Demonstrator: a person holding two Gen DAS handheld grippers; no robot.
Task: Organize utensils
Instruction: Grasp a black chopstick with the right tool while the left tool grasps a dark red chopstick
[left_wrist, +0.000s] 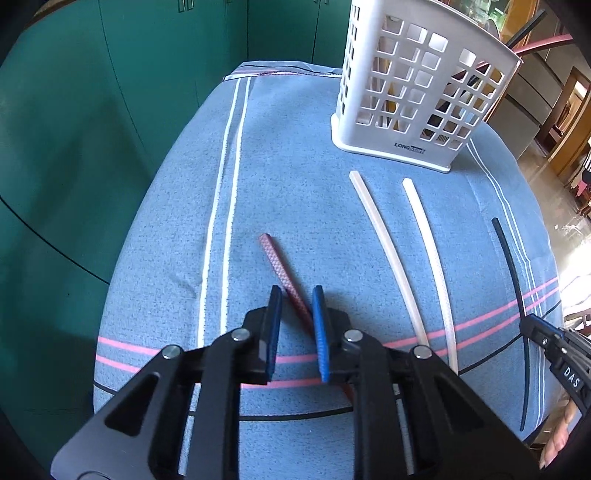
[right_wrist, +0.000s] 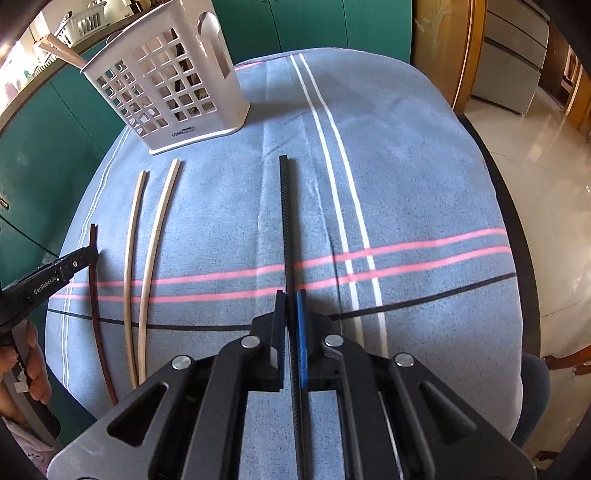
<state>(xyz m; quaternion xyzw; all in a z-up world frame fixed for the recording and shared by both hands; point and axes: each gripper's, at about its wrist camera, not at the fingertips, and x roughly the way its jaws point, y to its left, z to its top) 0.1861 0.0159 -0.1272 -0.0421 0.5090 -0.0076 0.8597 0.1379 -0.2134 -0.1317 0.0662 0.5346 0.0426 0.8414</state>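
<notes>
left claw (left_wrist: 297, 295) is pinching a dark red chopstick (left_wrist: 273, 258) with a knurled, cross-hatched grip, its end lying on the blue striped cloth (left_wrist: 295, 184) covering the surface. right claw (right_wrist: 291, 295) is pressed onto a black chopstick (right_wrist: 285, 221), ribbed texture, running straight ahead over the cloth. two pale translucent chopsticks (left_wrist: 384, 243) are lying side by side between them, near the white lattice utensil basket (left_wrist: 417, 92) standing at the far edge.

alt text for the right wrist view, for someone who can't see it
The right gripper is shut on a black chopstick lying on a blue striped cloth. To its left lie two pale chopsticks and a dark red chopstick; a white slotted utensil holder stands at the back left.
</notes>
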